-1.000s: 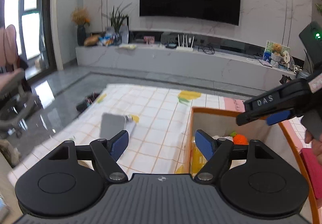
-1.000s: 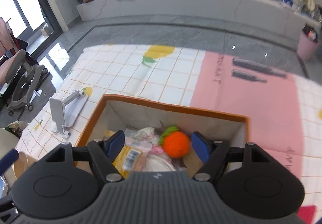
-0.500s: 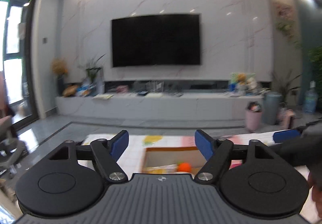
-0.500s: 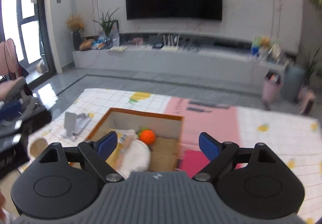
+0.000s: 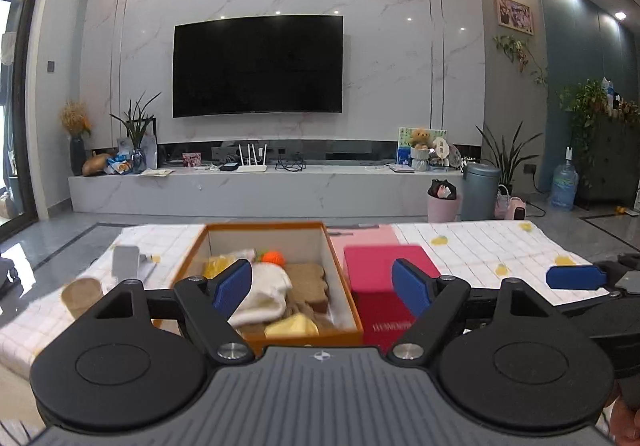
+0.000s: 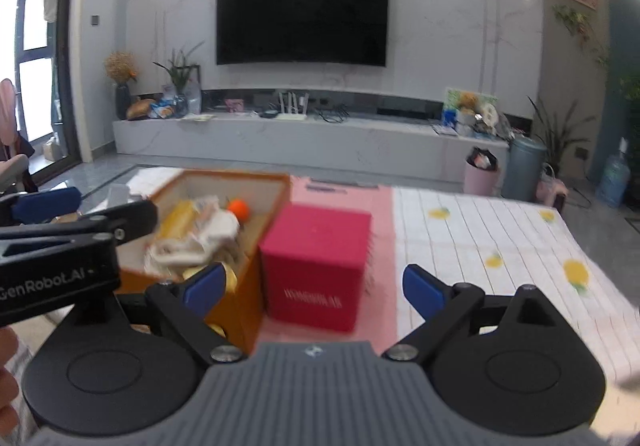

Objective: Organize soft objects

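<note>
Left gripper hides part of the orange box.

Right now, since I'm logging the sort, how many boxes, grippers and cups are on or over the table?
Boxes: 2, the orange box and the red box
Grippers: 2, the left gripper and the right gripper, both open and empty
Cups: 1, the paper cup
Total: 5

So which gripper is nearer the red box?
Right. The right gripper is open straight in front of the red box; the left gripper faces the orange box beside it.
</note>
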Tool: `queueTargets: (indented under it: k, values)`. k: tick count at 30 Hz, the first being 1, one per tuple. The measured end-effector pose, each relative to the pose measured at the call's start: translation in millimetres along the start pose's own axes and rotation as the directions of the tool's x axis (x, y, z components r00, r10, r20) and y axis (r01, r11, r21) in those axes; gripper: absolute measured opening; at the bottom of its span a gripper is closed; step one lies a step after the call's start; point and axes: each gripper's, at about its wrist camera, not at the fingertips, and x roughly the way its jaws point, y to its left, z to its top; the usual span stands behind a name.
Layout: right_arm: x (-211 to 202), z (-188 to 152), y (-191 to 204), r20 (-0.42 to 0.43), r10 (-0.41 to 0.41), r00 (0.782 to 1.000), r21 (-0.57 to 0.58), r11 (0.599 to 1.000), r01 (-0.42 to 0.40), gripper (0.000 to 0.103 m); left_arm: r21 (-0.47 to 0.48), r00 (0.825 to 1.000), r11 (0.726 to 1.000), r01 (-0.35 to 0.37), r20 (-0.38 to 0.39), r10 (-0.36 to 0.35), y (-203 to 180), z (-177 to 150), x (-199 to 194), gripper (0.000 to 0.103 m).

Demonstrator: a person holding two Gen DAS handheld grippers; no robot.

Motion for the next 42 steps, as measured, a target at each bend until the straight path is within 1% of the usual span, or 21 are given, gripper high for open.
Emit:
queueTargets:
  k: [3, 6, 8, 10, 13, 16, 19, 22, 24, 28, 32, 39, 42]
  values:
    - [-3, -22, -9, -0.001, -0.009, 1.000, 0.035, 0.999, 0.009, 0.093, -0.006, 1.000, 1.000, 0.010, -0.013, -0.010, -11, -15, -3, 0.094]
    - [-8, -39, -15, 0.015, -0.012, 1.000, 0.033, 0.999, 0.012, 0.093, 0.030, 1.000, 1.000, 0.004, 0.000, -0.004, -24, -25, -6, 0.094]
    - [-14, -49, -16, 0.027, -0.012, 1.000, 0.011, 1.000, 0.012, 0.093, 0.032, 0.999, 0.998, 0.053, -0.007, -0.053, -26, -29, -7, 0.094]
    - [-17, -53, -15, 0.053, -0.020, 0.998, -0.027, 0.999, 0.022, 0.093, 0.020, 0.997, 0.997, 0.078, -0.016, -0.077, -29, -33, -7, 0.094]
    - [-11, -56, -11, 0.057, -0.035, 0.998, -0.065, 0.997, 0.039, 0.093, 0.013, 0.999, 0.998, 0.053, 0.006, -0.053, -40, -41, -8, 0.094]
    - [-7, -59, -11, 0.066, -0.040, 0.997, -0.073, 0.996, 0.045, 0.093, 0.016, 1.000, 1.000, 0.021, -0.004, -0.021, -46, -46, -6, 0.094]
    - [-3, -61, -12, 0.049, -0.043, 0.998, -0.078, 0.996, 0.046, 0.093, 0.020, 1.000, 1.000, -0.005, -0.016, 0.005, -49, -48, -2, 0.094]
    - [-3, -61, -14, 0.050, -0.035, 0.998, -0.073, 0.997, 0.039, 0.093, -0.004, 0.999, 1.000, 0.001, -0.036, -0.001, -47, -51, -3, 0.094]
    - [-2, -61, -15, 0.044, -0.028, 0.999, -0.063, 0.998, 0.031, 0.093, -0.003, 0.999, 1.000, -0.004, -0.040, 0.004, -47, -50, -2, 0.094]
    - [1, -62, -13, 0.028, -0.040, 0.999, -0.065, 0.997, 0.042, 0.093, 0.000, 0.998, 1.000, -0.022, -0.055, 0.022, -49, -54, -1, 0.094]
    - [4, -61, -14, 0.014, -0.040, 0.999, -0.060, 0.997, 0.041, 0.093, -0.021, 0.997, 1.000, -0.014, -0.078, 0.013, -47, -54, 1, 0.094]
    - [4, -63, -11, 0.016, -0.052, 0.999, -0.069, 0.996, 0.053, 0.093, 0.014, 0.998, 0.999, -0.051, -0.035, 0.052, -51, -56, -4, 0.094]
    - [4, -63, -11, 0.017, -0.051, 0.999, -0.068, 0.996, 0.052, 0.093, 0.015, 0.998, 0.999, -0.052, -0.036, 0.053, -51, -55, -4, 0.094]
